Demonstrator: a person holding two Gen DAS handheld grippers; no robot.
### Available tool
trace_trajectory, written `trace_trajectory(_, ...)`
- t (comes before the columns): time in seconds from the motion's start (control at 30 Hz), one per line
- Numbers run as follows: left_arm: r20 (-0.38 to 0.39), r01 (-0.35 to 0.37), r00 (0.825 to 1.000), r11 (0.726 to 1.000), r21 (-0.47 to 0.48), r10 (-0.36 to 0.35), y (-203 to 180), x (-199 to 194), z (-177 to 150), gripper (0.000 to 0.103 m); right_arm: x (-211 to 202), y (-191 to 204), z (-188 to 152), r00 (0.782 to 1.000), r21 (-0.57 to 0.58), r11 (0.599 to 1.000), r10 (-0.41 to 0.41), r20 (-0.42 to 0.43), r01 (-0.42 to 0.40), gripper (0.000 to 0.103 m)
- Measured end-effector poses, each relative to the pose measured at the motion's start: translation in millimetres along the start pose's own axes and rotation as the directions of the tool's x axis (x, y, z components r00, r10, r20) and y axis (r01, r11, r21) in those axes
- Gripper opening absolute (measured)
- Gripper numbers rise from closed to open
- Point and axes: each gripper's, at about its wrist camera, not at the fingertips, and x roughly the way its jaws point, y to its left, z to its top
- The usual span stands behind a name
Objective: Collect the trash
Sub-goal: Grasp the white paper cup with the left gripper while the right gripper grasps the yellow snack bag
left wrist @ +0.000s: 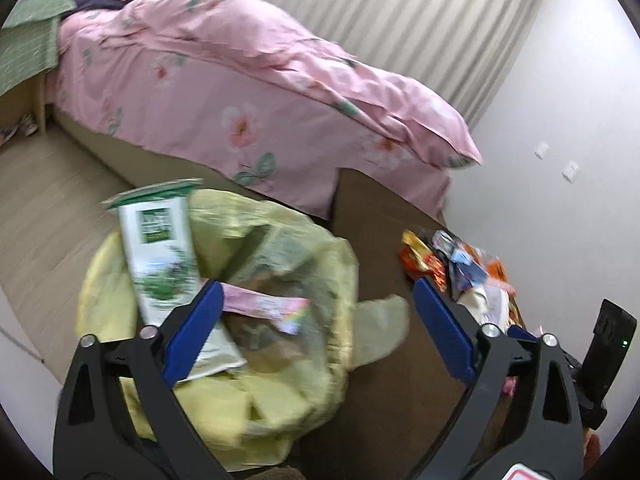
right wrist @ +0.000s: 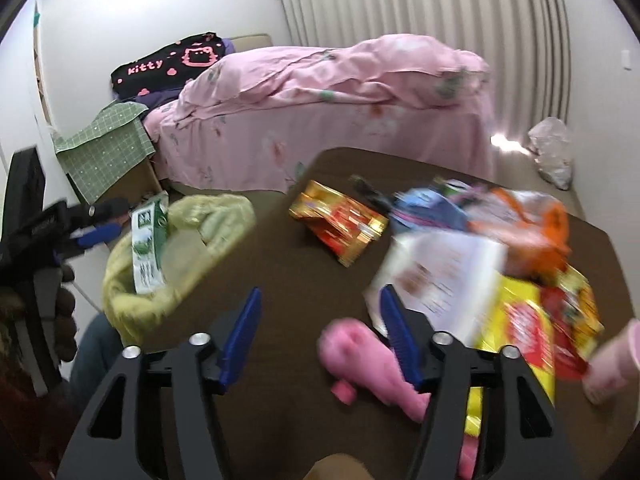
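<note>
A bin lined with a yellow bag (left wrist: 280, 360) stands beside the brown table (left wrist: 380, 240). A white and green carton (left wrist: 160, 260) and a pink wrapper (left wrist: 264, 306) lie in it. My left gripper (left wrist: 316, 300) is open above the bin, empty. In the right wrist view the bin (right wrist: 140, 300) is at the left with the carton (right wrist: 146, 252) in it. My right gripper (right wrist: 320, 308) is open over the table (right wrist: 280, 272), empty. A pink crumpled thing (right wrist: 368, 356) lies by its right finger. A pile of wrappers (right wrist: 500, 248) and a red-gold packet (right wrist: 340, 224) lie ahead.
A bed with a pink floral cover (left wrist: 240, 100) stands behind the table. A green cloth covers a box (right wrist: 104, 152) at the left. A white plastic bag (right wrist: 552, 152) lies on the floor by the curtain. The left gripper (right wrist: 96, 236) shows at the left.
</note>
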Motion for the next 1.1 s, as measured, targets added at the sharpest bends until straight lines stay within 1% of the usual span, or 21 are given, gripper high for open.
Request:
trace_trajectory(0.1,-0.080,0.049,0.996,0.997,0.057,-0.045,-30.0,20.1,-9.7,0.094,-13.6,-19.9,-20.6,0.998,0.015,0.999,-0.033,-0.061,0.034,0.062)
trace_trajectory(0.17,-0.108,0.067,0.993,0.992,0.106,-0.056,-50.3,30.7,-16.9,0.094,-26.5,-30.7,-34.4,0.994,0.011,0.996,-0.086,-0.061,0.087,0.062)
trace_trajectory(0.23,-0.121,0.089,0.990,0.982,0.168,-0.069,-72.6,38.6,-24.2,0.094,-39.0,-41.7,-45.8,0.989,0.015,0.990,-0.136,-0.050,0.137,0.062)
trace_trajectory(0.37,-0.124,0.130,0.987,0.956,0.264,-0.100,-108.7,47.5,-29.8,0.094,-55.4,-68.5,-62.6,0.981,0.083,0.977,-0.191,-0.042,0.194,0.062)
trace_trajectory(0.4,-0.129,0.147,0.985,0.947,0.285,-0.114,-118.2,50.9,-29.4,0.094,-56.7,-72.4,-65.1,0.980,0.093,0.976,-0.194,-0.041,0.197,0.062)
trace_trajectory(0.47,-0.135,0.157,0.983,0.939,0.305,-0.121,-128.7,56.8,-27.6,0.093,-59.9,-78.4,-72.9,0.979,0.117,0.972,-0.199,-0.032,0.202,0.062)
trace_trajectory(0.57,-0.163,0.177,0.978,0.933,0.312,-0.131,-142.9,69.3,-24.8,0.093,-61.4,-81.5,-79.9,0.973,0.111,0.967,-0.227,-0.033,0.230,0.062)
trace_trajectory(0.6,-0.178,0.196,0.973,0.929,0.314,-0.145,-148.3,72.6,-24.3,0.093,-60.9,-81.9,-81.0,0.971,0.106,0.965,-0.237,-0.033,0.239,0.062)
trace_trajectory(0.67,-0.218,0.245,0.960,0.909,0.338,-0.178,-166.2,82.2,-26.2,0.092,-59.5,-83.3,-82.7,0.970,0.105,0.964,-0.242,-0.029,0.244,0.062)
trace_trajectory(0.7,-0.234,0.258,0.955,0.900,0.351,-0.183,-173.9,86.0,-27.8,0.091,-60.8,-85.9,-84.6,0.970,0.114,0.964,-0.241,-0.023,0.242,0.062)
trace_trajectory(0.73,-0.260,0.270,0.949,0.886,0.376,-0.179,-185.6,95.6,-29.7,0.086,-62.3,-86.8,-85.4,0.971,0.123,0.963,-0.240,-0.018,0.240,0.062)
trace_trajectory(0.77,-0.271,0.268,0.948,0.882,0.388,-0.168,-190.9,102.6,-29.5,0.084,-63.7,-87.9,-85.5,0.971,0.132,0.963,-0.237,-0.013,0.237,0.062)
trace_trajectory(0.8,-0.281,0.260,0.947,0.879,0.400,-0.153,-196.5,110.8,-30.2,0.083,-65.5,-89.2,-85.7,0.972,0.140,0.962,-0.234,-0.007,0.233,0.062)
trace_trajectory(0.83,-0.292,0.247,0.947,0.880,0.406,-0.131,-201.3,122.4,-30.2,0.080,-68.3,-90.6,-87.0,0.973,0.149,0.962,-0.229,0.000,0.227,0.062)
trace_trajectory(0.87,-0.303,0.239,0.946,0.884,0.402,-0.118,-203.5,131.0,-30.0,0.075,-70.4,-91.7,-88.0,0.974,0.156,0.962,-0.227,0.003,0.223,0.062)
trace_trajectory(0.93,-0.355,0.239,0.929,0.898,0.370,-0.101,-205.8,150.1,-31.4,0.068,-74.1,-93.3,-90.4,0.974,0.167,0.961,-0.225,0.007,0.220,0.062)
trace_trajectory(0.97,-0.378,0.239,0.921,0.904,0.355,-0.095,-205.5,156.9,-32.1,0.060,-75.3,-94.1,-91.3,0.974,0.170,0.961,-0.225,0.007,0.220,0.062)
trace_trajectory(1.0,-0.407,0.241,0.909,0.912,0.332,-0.092,-203.4,164.7,-32.7,0.053,-76.0,-94.8,-92.2,0.974,0.171,0.960,-0.228,0.006,0.224,0.062)
trace_trajectory(1.03,-0.417,0.247,0.903,0.917,0.312,-0.101,-200.7,166.6,-33.3,0.038,-76.4,-95.2,-93.1,0.973,0.172,0.959,-0.229,0.005,0.225,0.062)
trace_trajectory(1.07,-0.419,0.246,0.902,0.924,0.291,-0.108,-196.5,166.8,-33.0,0.026,-76.3,-95.7,-93.4,0.974,0.175,0.959,-0.226,0.004,0.222,0.062)
trace_trajectory(1.1,-0.413,0.243,0.903,0.931,0.271,-0.116,-191.4,163.8,-32.3,0.025,-75.9,-96.2,-93.1,0.975,0.180,0.959,-0.221,0.003,0.217,0.062)
